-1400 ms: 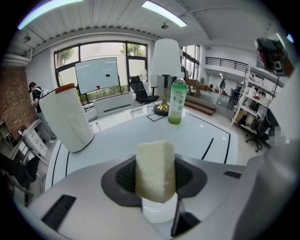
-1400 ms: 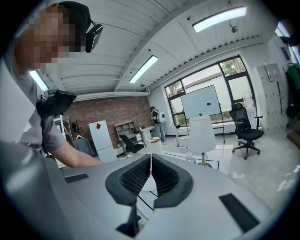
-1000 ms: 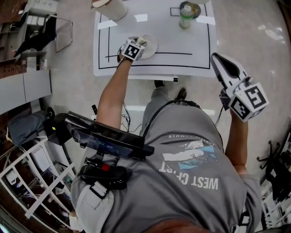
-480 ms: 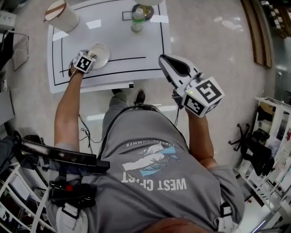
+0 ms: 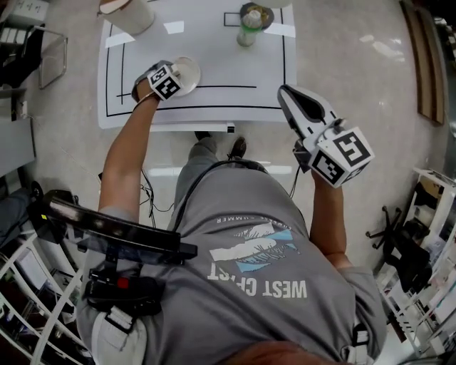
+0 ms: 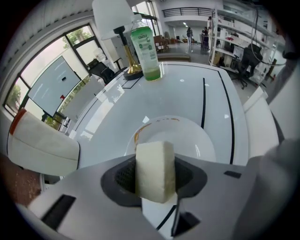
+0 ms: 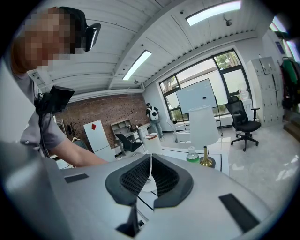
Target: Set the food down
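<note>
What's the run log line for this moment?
left gripper: shut on food block | white plate: ahead of jaws | right gripper: shut, empty

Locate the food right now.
In the left gripper view the food is clamped in the left tool, over the plate on the table's near left side.

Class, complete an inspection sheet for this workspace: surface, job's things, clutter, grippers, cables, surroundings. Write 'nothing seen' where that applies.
Surface: white table with black ruled lines, glossy, no spills seen.
Job's things: pale food block clamped in the left gripper; white plate just beyond it, looks empty, orange smear at its rim.
Clutter: green bottle and lamp at the far edge; white cylinder at a far corner.
Grippers: left gripper shut on the food block; right gripper shut, empty, held off the table.
Cables: black cable across the person's back.
Surroundings: shiny floor, white racks, office chair.
</note>
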